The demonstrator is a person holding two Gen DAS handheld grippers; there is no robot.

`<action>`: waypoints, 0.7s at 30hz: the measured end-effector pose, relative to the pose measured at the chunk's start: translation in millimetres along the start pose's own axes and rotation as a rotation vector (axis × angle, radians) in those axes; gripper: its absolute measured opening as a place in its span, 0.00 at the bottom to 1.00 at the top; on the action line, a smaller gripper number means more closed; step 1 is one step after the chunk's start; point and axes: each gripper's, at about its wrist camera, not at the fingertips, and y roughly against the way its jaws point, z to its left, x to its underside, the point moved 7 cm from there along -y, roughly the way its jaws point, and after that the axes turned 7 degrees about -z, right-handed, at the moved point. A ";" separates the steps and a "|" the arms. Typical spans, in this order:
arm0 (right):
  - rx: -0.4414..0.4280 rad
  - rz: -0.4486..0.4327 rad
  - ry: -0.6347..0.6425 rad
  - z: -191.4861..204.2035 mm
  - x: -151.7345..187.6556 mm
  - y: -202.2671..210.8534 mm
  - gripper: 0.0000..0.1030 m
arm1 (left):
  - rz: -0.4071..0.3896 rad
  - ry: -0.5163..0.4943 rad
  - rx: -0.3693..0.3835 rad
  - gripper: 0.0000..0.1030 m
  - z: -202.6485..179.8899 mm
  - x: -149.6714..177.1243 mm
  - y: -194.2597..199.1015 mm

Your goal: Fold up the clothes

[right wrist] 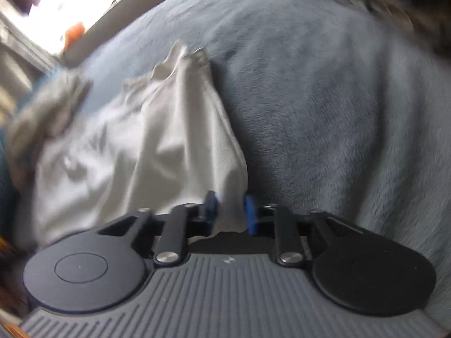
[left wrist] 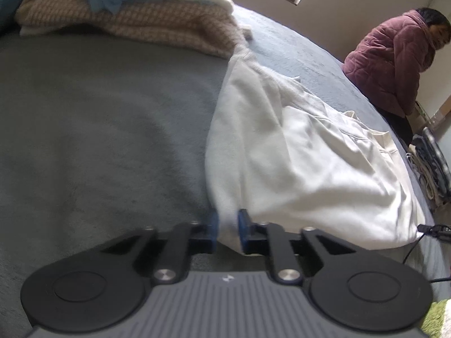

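1. The left gripper (left wrist: 227, 225) is clamped on the near edge of the white garment (left wrist: 304, 155), which lies on the grey bed cover (left wrist: 98, 129)
2. The right gripper (right wrist: 231, 214) pinches another edge of it
3. Bare cover lies beside the garment; a clothes pile (left wrist: 126, 19) sits beyond

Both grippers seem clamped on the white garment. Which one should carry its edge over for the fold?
Probably the left gripper: open grey blanket lies beside its hold on the white garment. The right gripper view is blurred.
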 end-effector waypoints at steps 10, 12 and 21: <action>0.187 -0.030 0.407 26.7 -5.1 1.5 0.05 | -0.021 -0.027 -0.011 0.03 5.7 -2.9 4.7; 0.161 -0.075 0.384 34.7 -18.4 15.7 0.05 | -0.026 -0.022 0.006 0.03 6.7 -4.9 8.9; 0.109 0.015 0.322 2.2 -2.5 -5.0 0.07 | 0.035 -0.014 0.013 0.03 23.1 7.4 1.2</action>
